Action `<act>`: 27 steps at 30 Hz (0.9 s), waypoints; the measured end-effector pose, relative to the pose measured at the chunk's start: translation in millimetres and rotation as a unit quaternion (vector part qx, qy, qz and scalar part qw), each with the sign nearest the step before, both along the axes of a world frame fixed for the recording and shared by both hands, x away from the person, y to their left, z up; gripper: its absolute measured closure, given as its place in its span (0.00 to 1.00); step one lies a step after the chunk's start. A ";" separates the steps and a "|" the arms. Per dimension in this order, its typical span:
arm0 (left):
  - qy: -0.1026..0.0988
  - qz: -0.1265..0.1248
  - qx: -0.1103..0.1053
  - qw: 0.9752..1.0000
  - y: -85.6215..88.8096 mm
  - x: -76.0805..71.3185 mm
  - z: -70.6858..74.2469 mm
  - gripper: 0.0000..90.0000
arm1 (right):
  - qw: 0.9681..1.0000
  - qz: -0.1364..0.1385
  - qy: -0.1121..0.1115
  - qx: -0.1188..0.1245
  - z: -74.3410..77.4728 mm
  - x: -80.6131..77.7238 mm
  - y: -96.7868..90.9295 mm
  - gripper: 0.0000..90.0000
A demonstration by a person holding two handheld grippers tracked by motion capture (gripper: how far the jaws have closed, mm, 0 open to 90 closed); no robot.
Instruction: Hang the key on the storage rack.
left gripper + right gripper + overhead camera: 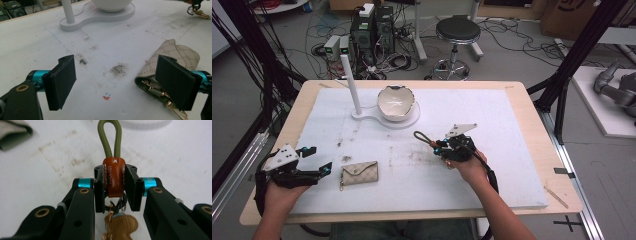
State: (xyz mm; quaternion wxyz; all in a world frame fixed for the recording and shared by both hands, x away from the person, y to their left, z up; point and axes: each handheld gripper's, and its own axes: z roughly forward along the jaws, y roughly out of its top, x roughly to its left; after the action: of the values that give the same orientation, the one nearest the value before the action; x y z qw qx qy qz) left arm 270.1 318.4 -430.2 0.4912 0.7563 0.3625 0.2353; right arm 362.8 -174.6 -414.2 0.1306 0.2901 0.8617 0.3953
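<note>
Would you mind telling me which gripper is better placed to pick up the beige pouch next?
Left. The left gripper is open and empty beside the beige pouch, one jaw already over it. The right gripper is shut on the keychain, farther off.

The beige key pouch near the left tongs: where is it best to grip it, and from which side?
Grip the key pouch across its short width, at mid-body. It lies flat, so come from above with the open left tongs, clear of the metal clasp at its open end.
</note>
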 end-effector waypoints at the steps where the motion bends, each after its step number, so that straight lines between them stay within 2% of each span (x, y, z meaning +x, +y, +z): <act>1: 0.001 -0.002 0.000 1.000 0.3 0.1 -0.3 0.19 | 1.000 0.003 -0.001 0.007 4.4 0.7 0.5 0.81; 3: 0.002 -0.003 0.001 1.000 0.2 0.5 -0.8 0.19 | 1.000 0.001 0.000 0.013 9.5 1.2 1.2 0.81; 7: 0.005 -0.004 0.003 1.000 -1.4 1.4 -0.6 0.19 | 0.999 0.004 -0.027 0.032 31.6 5.8 5.6 0.81; 8: 0.004 -0.005 0.003 1.000 -1.8 1.6 -0.3 0.19 | 0.999 0.002 -0.038 0.036 42.0 10.1 10.7 0.81; 9: 0.003 -0.005 0.003 1.000 -1.9 1.6 0.0 0.19 | 0.999 0.002 -0.038 0.036 42.0 10.1 10.7 0.81; 11: 0.001 -0.003 0.003 1.000 -2.3 1.2 0.6 0.19 | 0.998 0.008 -0.053 0.040 56.6 16.7 22.3 0.81; 14: -0.001 -0.001 0.003 1.000 -3.4 1.0 0.7 0.19 | 0.997 0.012 -0.063 0.038 65.0 20.8 31.9 0.81; 17: 0.001 -0.005 0.005 1.000 -5.3 1.3 0.1 0.19 | 0.996 0.022 -0.078 0.032 79.0 28.3 51.5 0.81; 19: 0.001 -0.005 0.004 1.000 -6.2 1.4 0.1 0.19 | 0.996 0.022 -0.079 0.032 81.5 29.5 55.7 0.81; 20: 0.000 -0.005 0.004 1.000 -6.2 1.5 0.2 0.19 | 0.995 0.030 -0.088 0.022 87.1 34.3 66.3 0.81; 21: 0.000 -0.005 0.004 1.000 -6.2 1.5 0.3 0.19 | 0.995 0.030 -0.088 0.022 87.1 34.3 66.3 0.81; 24: -0.002 -0.003 0.005 1.000 -5.1 1.3 0.9 0.19 | 0.994 0.036 -0.099 0.015 96.1 42.3 85.7 0.81; 27: -0.002 0.001 0.003 1.000 -4.4 0.9 1.0 0.19 | 0.993 0.040 -0.106 0.013 100.7 46.3 94.1 0.81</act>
State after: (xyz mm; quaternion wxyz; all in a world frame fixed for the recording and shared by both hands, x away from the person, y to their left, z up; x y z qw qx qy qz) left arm 271.1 314.0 -429.2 0.4897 0.7569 0.3612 0.2384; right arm 409.1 -80.4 -313.5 0.2021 0.2137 0.8486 0.4398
